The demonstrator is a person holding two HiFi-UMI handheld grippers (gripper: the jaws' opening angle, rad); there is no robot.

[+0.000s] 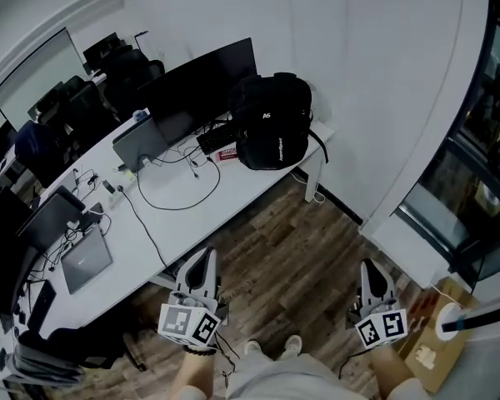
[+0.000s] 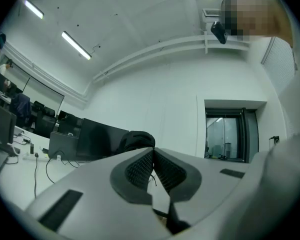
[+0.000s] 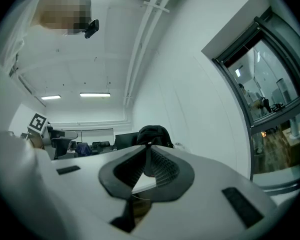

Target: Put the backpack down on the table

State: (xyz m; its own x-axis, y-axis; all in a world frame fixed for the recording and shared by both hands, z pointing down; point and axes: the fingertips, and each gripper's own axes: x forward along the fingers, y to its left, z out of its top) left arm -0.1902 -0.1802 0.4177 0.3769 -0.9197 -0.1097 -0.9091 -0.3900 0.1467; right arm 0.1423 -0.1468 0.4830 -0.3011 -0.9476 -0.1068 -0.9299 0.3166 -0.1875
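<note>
The black backpack (image 1: pixel 273 123) stands upright on the right end of the long white table (image 1: pixel 192 198), with nothing gripping it. Both grippers hang over the wooden floor close to the person, well short of the table. My left gripper (image 1: pixel 204 257) is shut, its ribbed pads pressed together with nothing between them (image 2: pixel 153 150). My right gripper (image 1: pixel 372 267) is also shut and empty, its tips meeting (image 3: pixel 148 146). From both gripper views the backpack (image 2: pixel 136 140) (image 3: pixel 152 134) shows small and far off, just above the jaw tips.
A dark monitor (image 1: pixel 204 77), a keyboard (image 1: pixel 217 137), two laptops (image 1: pixel 140 144) (image 1: pixel 86 259) and cables lie on the table. Office chairs (image 1: pixel 125 69) stand at the back left. A cardboard box (image 1: pixel 433 340) sits on the floor at the right, below a glass window wall (image 1: pixel 483 140).
</note>
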